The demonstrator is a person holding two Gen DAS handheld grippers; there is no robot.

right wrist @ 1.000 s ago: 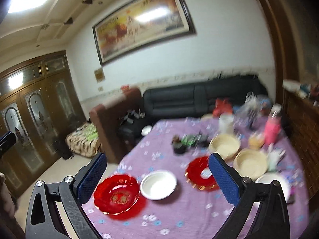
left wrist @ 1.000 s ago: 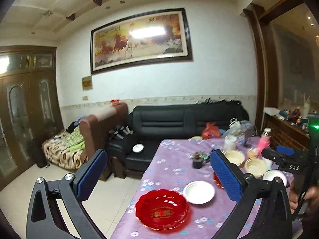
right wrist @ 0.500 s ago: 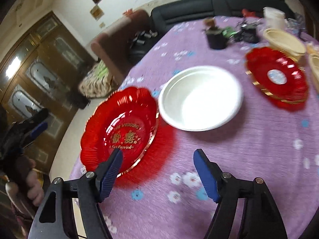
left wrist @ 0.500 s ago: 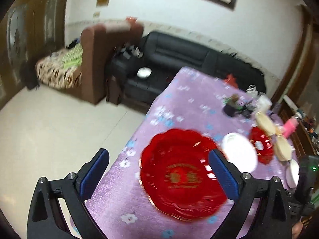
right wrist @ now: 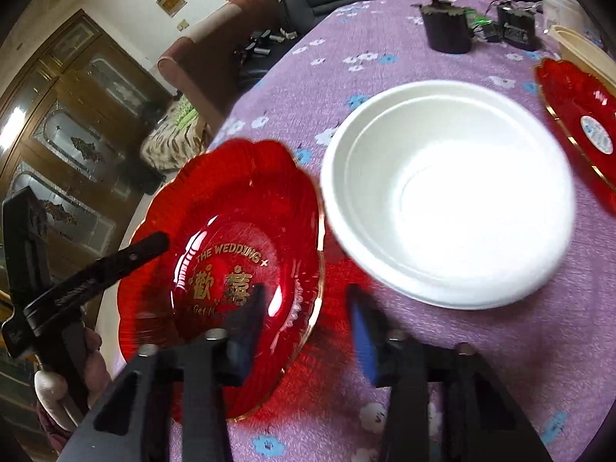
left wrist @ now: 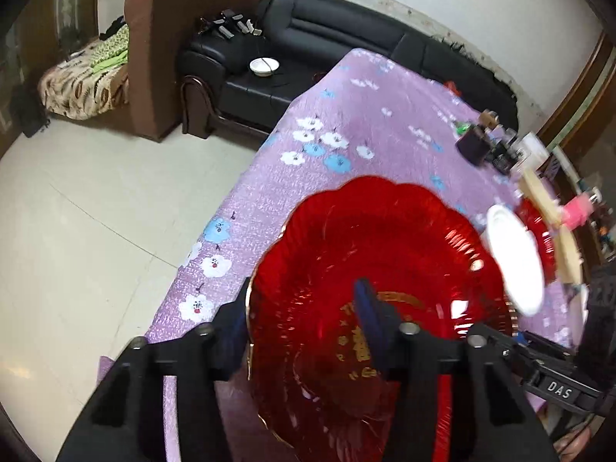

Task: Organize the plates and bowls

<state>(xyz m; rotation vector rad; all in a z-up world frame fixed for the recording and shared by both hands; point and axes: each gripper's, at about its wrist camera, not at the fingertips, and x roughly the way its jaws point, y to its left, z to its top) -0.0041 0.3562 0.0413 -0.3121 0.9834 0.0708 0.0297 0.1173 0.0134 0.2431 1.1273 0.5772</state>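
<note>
Left gripper (left wrist: 304, 327) stands with its fingers spread across the near-left rim of the red scalloped plate (left wrist: 377, 288): one blue pad sits outside the rim, the other over the plate's inner face, with a clear gap between them, so the rim is straddled and not pinched. Right gripper (right wrist: 306, 323) is likewise spread, its left finger over the plate's right-hand edge and its right finger over the purple floral tablecloth (right wrist: 500, 365) beside it; contact with the plate cannot be told. The plate, lettered in gold "THE WEDDING", lies at the near-left corner of the table. Just beside it to the right lies a white bowl (right wrist: 446, 192), rims close together or touching; which cannot be confirmed. Further right is a second red plate (right wrist: 577, 115), with a cream bowl (right wrist: 585, 52) behind it. At the far end stand dark jars (right wrist: 446, 30). Beyond the table are a black sofa (left wrist: 346, 38) and a brown armchair (left wrist: 165, 50).
</note>
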